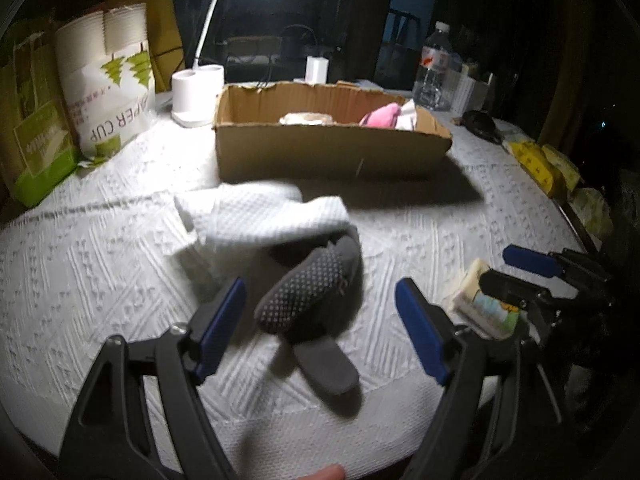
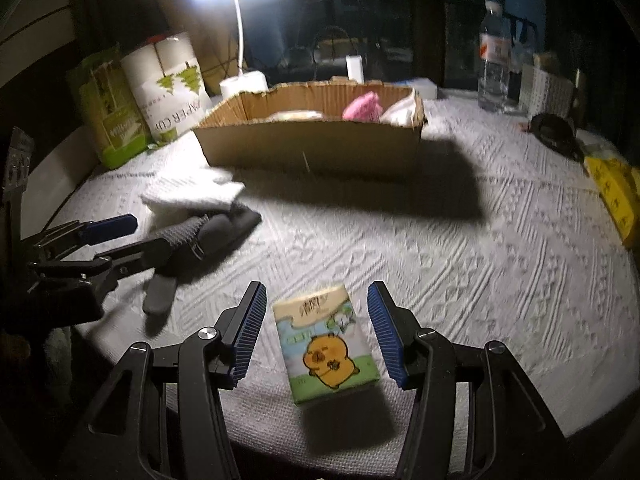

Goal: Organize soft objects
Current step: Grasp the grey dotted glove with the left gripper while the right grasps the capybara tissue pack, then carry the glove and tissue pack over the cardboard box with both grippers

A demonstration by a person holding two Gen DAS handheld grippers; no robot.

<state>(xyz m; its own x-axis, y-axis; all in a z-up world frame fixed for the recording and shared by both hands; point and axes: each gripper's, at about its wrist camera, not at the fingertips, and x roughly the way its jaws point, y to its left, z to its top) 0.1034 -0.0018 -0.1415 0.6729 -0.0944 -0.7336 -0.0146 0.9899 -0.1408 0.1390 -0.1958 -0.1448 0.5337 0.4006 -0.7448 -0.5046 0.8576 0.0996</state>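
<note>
Jaws agape — tissue pack (image 2: 326, 350) lengthwise between.

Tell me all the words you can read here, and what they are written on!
"PAPER CUP": on the white bag of cups, printed upside down.
Red small print on the same bag: too small to read.
Green bag beside it: white lettering, blurred.
Tissue pack: characters above the cartoon animal, too blurred.
Water bottle label: unreadable.
Yellow packs: unreadable.
</note>
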